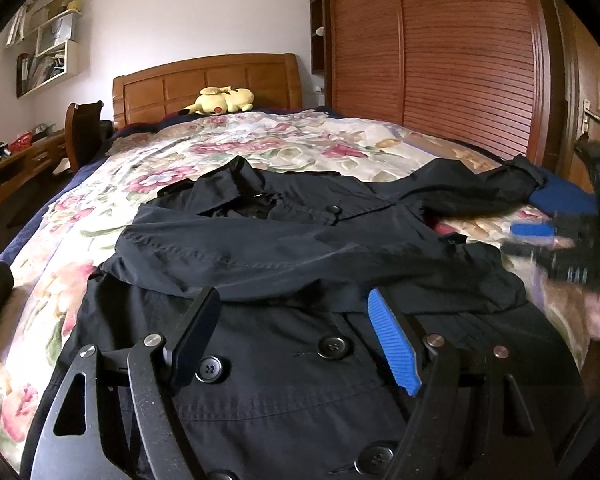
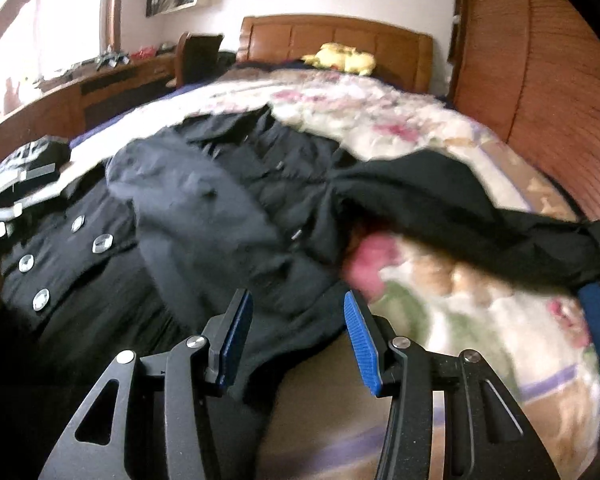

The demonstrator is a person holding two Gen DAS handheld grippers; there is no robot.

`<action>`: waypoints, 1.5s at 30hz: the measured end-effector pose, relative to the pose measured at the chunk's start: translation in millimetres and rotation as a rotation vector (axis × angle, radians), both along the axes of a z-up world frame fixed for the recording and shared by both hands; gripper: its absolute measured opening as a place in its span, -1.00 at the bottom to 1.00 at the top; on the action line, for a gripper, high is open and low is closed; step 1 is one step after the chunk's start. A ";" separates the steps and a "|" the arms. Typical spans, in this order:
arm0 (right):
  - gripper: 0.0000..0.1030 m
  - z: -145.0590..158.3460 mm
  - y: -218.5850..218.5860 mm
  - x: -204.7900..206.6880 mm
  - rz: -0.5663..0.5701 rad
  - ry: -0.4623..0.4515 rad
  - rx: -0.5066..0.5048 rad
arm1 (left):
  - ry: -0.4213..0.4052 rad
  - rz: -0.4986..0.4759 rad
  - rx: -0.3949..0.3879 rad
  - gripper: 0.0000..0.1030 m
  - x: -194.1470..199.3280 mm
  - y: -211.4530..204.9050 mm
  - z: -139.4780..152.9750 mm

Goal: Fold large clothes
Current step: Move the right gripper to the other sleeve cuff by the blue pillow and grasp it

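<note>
A black double-breasted coat (image 1: 284,376) lies face up on the floral bedspread (image 1: 220,140). One sleeve (image 1: 260,252) is folded across its chest; the other sleeve (image 1: 472,188) stretches out to the right. My left gripper (image 1: 292,308) is open and empty just above the coat's buttoned front. My right gripper (image 2: 296,312) is open and empty over the coat's right edge (image 2: 300,308); it also shows blurred in the left wrist view (image 1: 540,236). The outstretched sleeve (image 2: 480,216) runs to the right in the right wrist view.
A yellow plush toy (image 1: 224,100) lies by the wooden headboard (image 1: 208,80). A wooden wardrobe (image 1: 440,48) stands along the bed's right side. A desk (image 1: 16,160) and chair (image 1: 84,132) stand at the left. A blue cloth (image 1: 560,196) lies by the sleeve end.
</note>
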State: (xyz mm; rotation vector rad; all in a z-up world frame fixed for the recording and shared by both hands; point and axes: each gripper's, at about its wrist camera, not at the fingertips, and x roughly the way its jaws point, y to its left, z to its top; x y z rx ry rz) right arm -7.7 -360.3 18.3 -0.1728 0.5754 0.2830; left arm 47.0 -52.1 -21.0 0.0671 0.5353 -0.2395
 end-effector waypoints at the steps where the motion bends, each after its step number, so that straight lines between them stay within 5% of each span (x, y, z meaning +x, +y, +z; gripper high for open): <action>1: -0.03 5.5 -6.4 1.7 -0.013 -0.012 0.005 | 0.000 -0.007 0.003 0.50 -0.2 -1.6 0.1; 9: 0.28 48.0 -82.2 43.7 -0.181 -0.054 -0.046 | -0.003 -0.036 0.007 0.50 2.0 -9.7 1.5; 23: 0.29 64.9 -262.1 135.4 -0.551 0.042 -0.060 | 0.010 -0.054 0.004 0.50 4.8 -11.7 -2.2; 36: 0.38 65.2 -319.3 174.6 -0.711 0.145 -0.003 | 0.019 -0.057 0.005 0.50 6.3 -11.6 -4.9; 45: 0.38 55.8 -328.5 190.5 -0.722 0.248 0.023 | 0.019 -0.058 0.005 0.50 6.6 -12.1 -5.7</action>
